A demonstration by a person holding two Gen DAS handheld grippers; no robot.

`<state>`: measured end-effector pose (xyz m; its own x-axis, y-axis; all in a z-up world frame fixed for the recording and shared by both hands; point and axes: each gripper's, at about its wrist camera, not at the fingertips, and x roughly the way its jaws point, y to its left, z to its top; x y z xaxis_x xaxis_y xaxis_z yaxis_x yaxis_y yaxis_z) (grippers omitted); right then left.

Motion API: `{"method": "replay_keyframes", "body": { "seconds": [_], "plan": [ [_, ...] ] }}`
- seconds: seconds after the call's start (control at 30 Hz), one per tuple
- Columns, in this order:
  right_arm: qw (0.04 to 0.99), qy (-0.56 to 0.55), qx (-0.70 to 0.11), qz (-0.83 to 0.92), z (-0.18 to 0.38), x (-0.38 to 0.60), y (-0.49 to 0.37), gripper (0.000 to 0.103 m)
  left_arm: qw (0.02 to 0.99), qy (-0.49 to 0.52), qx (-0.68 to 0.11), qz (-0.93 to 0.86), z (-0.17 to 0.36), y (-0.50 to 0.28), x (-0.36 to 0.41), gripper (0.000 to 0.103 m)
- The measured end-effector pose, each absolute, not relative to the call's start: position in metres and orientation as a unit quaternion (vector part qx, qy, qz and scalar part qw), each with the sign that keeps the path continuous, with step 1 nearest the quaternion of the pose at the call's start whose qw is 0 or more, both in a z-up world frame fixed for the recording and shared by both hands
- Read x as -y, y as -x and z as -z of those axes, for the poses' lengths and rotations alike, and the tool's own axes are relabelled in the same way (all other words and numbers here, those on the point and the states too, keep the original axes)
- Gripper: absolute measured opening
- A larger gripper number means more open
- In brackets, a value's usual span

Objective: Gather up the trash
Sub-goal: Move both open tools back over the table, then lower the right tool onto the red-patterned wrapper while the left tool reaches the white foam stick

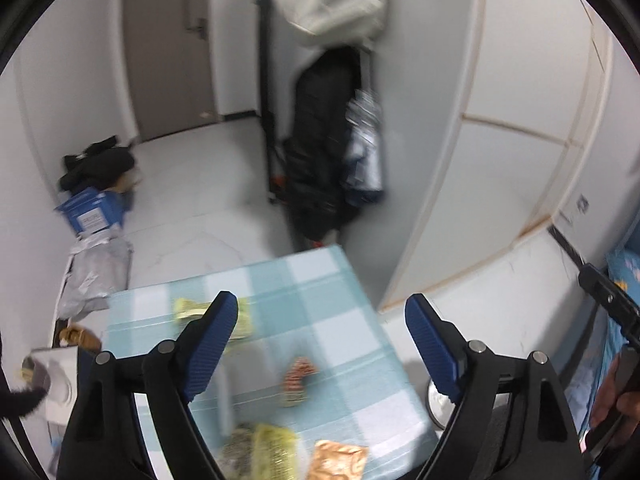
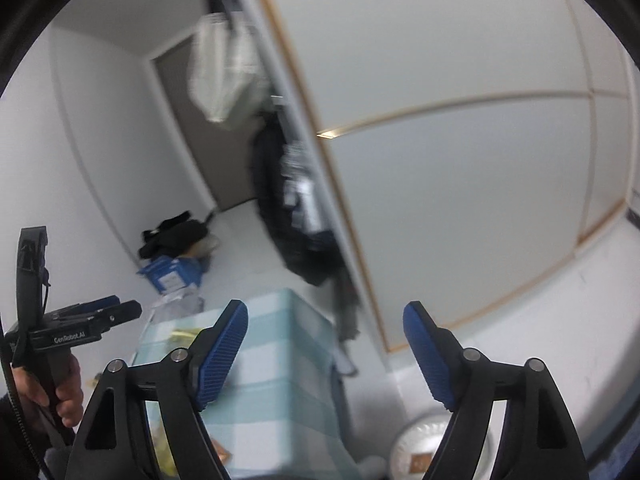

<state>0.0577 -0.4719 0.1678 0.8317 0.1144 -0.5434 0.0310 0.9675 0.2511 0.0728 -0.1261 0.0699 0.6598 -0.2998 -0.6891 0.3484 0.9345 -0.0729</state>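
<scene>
Several wrappers lie on a table with a blue-and-white checked cloth (image 1: 320, 304): a yellow one at the far side (image 1: 192, 307), a red patterned one in the middle (image 1: 298, 376), a yellow one (image 1: 274, 452) and an orange one (image 1: 338, 462) at the near edge. My left gripper (image 1: 320, 316) is open and empty above the table. My right gripper (image 2: 324, 324) is open and empty, to the right of the table (image 2: 280, 344), above a round bin (image 2: 424, 444) on the floor. The bin also shows in the left wrist view (image 1: 436, 396). The left gripper shows in the right wrist view (image 2: 128, 308).
A white wardrobe (image 1: 500, 140) stands right of the table. Dark bags and clothes (image 1: 320, 160) hang by its end. A blue box (image 1: 92, 208), black clothes (image 1: 96, 164) and a grey bag (image 1: 96, 272) lie along the left wall. A brown door (image 1: 168, 48) is at the back.
</scene>
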Motion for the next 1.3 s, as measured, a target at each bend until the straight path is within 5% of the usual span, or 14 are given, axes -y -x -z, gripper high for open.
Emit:
{"method": "replay_keyframes", "body": {
  "seconds": [0.53, 1.3],
  "plan": [
    [0.957, -0.050, -0.256, -0.128, -0.180, 0.334, -0.071, 0.098, 0.947, 0.052, -0.310, 0.068, -0.068, -0.047, 0.024, 0.101],
    [0.906, 0.015, -0.382, -0.180, -0.098, 0.253, -0.129, 0.103, 0.934, 0.051, -0.349, 0.051, 0.001, -0.072, -0.038, 0.101]
  ]
}}
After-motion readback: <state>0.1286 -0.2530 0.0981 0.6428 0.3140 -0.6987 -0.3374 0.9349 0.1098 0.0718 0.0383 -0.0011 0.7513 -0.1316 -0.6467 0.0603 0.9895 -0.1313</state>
